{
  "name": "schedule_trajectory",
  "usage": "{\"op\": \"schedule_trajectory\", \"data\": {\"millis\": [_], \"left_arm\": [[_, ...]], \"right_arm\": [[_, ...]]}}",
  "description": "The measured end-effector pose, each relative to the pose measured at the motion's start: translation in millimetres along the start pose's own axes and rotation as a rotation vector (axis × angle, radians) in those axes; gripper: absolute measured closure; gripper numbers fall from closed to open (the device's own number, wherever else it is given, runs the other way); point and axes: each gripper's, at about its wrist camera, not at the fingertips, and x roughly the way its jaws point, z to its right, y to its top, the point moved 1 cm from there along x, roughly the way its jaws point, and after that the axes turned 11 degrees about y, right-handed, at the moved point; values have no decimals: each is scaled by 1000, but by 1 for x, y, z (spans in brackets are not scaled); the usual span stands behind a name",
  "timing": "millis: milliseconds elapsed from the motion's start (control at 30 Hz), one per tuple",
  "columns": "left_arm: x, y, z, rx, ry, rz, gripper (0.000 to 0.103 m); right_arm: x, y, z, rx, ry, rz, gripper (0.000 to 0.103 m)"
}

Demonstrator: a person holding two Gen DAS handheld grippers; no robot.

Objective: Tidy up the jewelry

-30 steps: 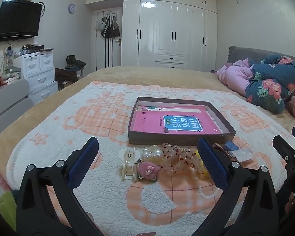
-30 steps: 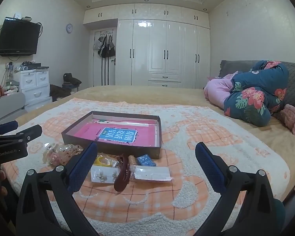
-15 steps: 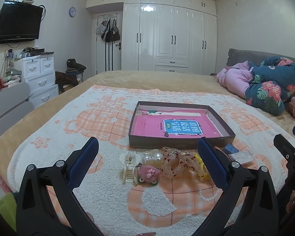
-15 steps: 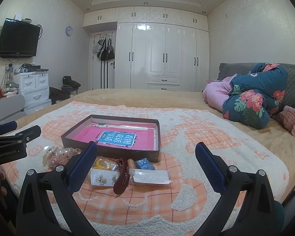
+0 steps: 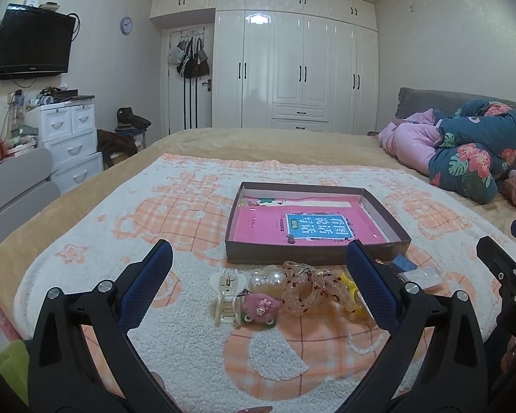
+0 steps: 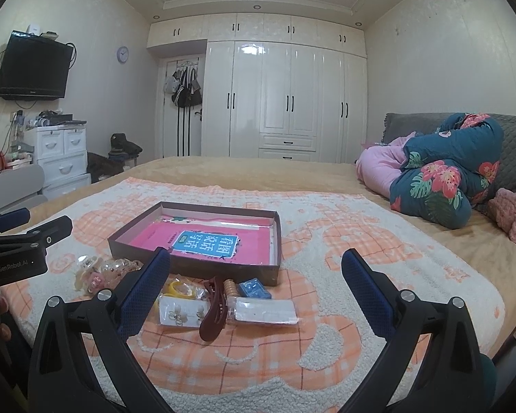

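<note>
Jewelry and hair pieces lie in a loose row on a white and orange blanket (image 5: 189, 213) that covers a bed, just in front of the near wall of a shallow brown box (image 5: 314, 258).

The box is open, and a pink book (image 5: 313, 223) with a blue label lies flat inside it.

Seen from the left wrist camera, the pile holds a clear heart clip (image 5: 225, 290), a pink fuzzy clip (image 5: 259, 306), a pearl piece (image 5: 270, 280) and a clear beaded clip (image 5: 306, 285) with red dots. They touch or overlap one another. A yellow ring (image 5: 347, 280) sits at the pile's right end.

Seen from the right wrist camera, further items lie to the right of that pile: an earring card (image 6: 182, 313), a dark red claw clip (image 6: 215, 306) resting partly on the card, a small blue packet (image 6: 254, 287) against the box wall, and a clear bag (image 6: 263, 311).

The left gripper (image 5: 258, 285) hangs above the blanket with its blue-padded fingers spread wide and nothing between them, facing the clear and pink pieces. The right gripper (image 6: 256, 287) is likewise spread wide and empty, facing the card and claw clip.

Folded quilts (image 6: 440, 179) lie at the bed's right side. A white wardrobe (image 5: 292, 69) fills the far wall, and a television (image 5: 31, 46) hangs on the left wall.
</note>
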Motion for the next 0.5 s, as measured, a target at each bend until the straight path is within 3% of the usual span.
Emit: {"op": "schedule_trajectory", "data": {"millis": [500], "left_arm": [[-1, 1, 1, 0, -3, 7, 11]], "right_arm": [[0, 1, 0, -2, -1, 4, 6]]}}
